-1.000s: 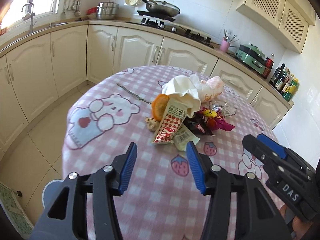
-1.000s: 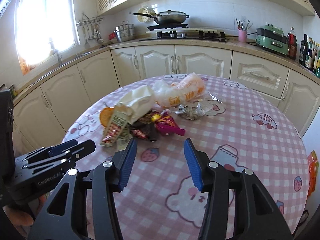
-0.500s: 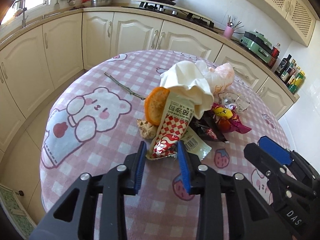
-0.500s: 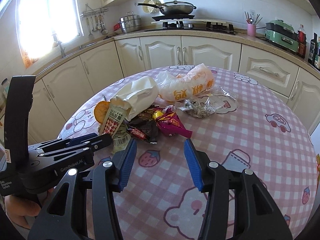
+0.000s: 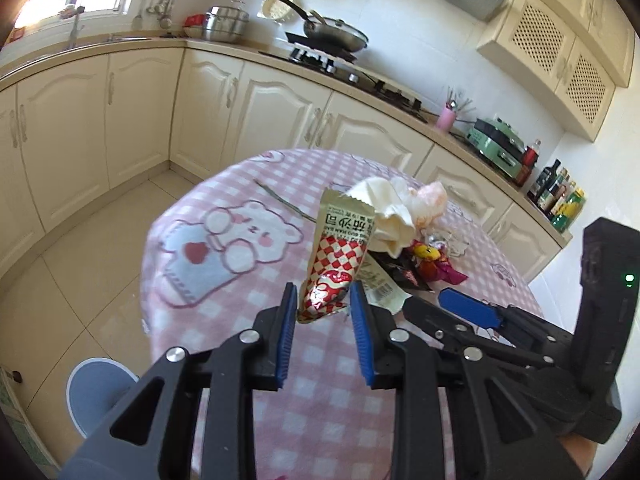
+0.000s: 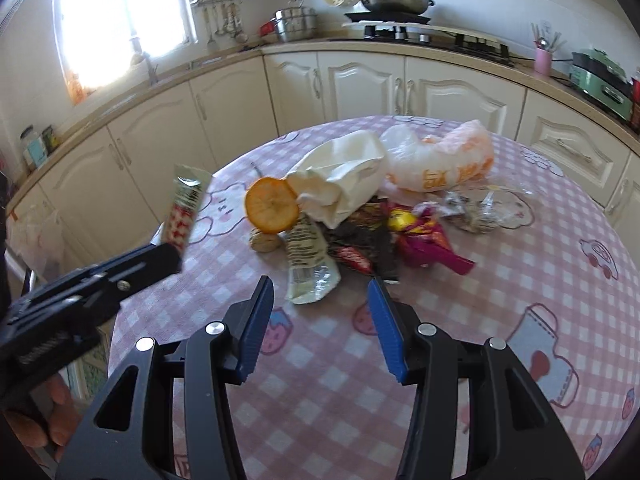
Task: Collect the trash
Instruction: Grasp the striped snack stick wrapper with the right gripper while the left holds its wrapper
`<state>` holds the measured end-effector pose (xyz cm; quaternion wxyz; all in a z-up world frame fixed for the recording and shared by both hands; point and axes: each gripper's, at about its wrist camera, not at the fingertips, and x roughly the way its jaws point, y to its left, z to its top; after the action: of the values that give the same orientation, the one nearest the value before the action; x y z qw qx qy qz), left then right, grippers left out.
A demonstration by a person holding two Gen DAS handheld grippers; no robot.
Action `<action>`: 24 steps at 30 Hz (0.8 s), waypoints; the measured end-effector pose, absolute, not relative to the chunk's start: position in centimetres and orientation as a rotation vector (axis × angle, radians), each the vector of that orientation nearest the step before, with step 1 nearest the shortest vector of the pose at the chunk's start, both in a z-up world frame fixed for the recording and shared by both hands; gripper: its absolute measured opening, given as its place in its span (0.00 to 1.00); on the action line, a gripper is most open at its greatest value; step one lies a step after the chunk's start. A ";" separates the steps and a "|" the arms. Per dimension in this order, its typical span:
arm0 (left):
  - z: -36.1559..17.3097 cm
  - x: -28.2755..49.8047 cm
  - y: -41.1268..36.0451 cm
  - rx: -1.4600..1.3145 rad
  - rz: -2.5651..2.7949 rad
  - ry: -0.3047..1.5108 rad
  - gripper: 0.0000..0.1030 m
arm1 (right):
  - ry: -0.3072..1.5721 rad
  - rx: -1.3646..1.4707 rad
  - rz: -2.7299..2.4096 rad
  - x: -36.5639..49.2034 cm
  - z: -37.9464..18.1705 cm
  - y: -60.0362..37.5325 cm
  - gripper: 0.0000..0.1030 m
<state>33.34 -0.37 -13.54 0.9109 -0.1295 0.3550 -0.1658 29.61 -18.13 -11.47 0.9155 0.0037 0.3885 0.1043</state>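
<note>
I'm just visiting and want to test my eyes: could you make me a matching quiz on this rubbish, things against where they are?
Things:
1. red-checked snack wrapper
2. round dried orange slice
3. magenta foil wrapper
4. right gripper

Places:
A. lying at the pile's right side
B. pinched in the left gripper, off the table
C. propped against the cream bag
D. open, empty

Pairs: 1-B, 2-C, 3-A, 4-D

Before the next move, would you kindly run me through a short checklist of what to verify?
1. Left gripper, whose fingers have just been closing, holds the red-checked wrapper: ok.
2. Wrapper lifted clear of the table: ok.
3. Right gripper open and empty: ok.
4. Pale wrapper ahead of the right gripper, unobstructed: ok.
5. Trash bin in view: not ok.
6. Orange slice stable: cannot tell.
</note>
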 end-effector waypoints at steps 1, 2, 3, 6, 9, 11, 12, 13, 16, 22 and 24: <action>-13.5 33.1 0.4 -0.272 -0.320 0.724 0.25 | 0.810 -0.015 0.223 29.9 -11.7 -17.5 0.46; -13.4 33.1 0.8 -0.272 -0.309 0.721 0.25 | 0.820 -0.028 0.230 30.2 -11.9 -17.0 0.46; -13.4 33.1 1.1 -0.274 -0.300 0.720 0.25 | 0.829 -0.041 0.239 30.5 -12.1 -16.5 0.45; -13.6 32.9 2.5 -0.301 -0.290 0.716 0.25 | 0.853 -0.092 0.234 32.1 -12.7 -15.1 0.39; -13.9 32.9 3.5 -0.313 -0.289 0.717 0.25 | 0.887 -0.130 0.209 33.4 -13.5 -14.5 0.36; -14.1 33.0 3.7 -0.320 -0.288 0.719 0.25 | 0.887 -0.144 0.197 33.6 -13.7 -14.4 0.25; -14.2 32.9 3.8 -0.324 -0.290 0.721 0.25 | 0.887 -0.149 0.185 33.8 -13.7 -14.4 0.18; -14.3 32.9 4.0 -0.327 -0.291 0.723 0.25 | 0.884 -0.158 0.168 33.8 -13.8 -14.6 0.11; -14.4 32.6 4.1 -0.336 -0.300 0.724 0.25 | 0.876 -0.132 0.169 33.4 -13.7 -15.3 0.04; -13.9 30.9 4.1 -0.338 -0.322 0.712 0.25 | 0.845 -0.072 0.179 30.0 -12.5 -16.4 0.03; -13.7 30.2 4.0 -0.342 -0.327 0.708 0.25 | 0.823 -0.051 0.178 28.4 -11.9 -16.8 0.03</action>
<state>30.22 4.00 -13.69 0.9107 -0.1658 0.3434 -0.1588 28.41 -16.77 -11.88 0.9123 -0.0249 0.3996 0.0865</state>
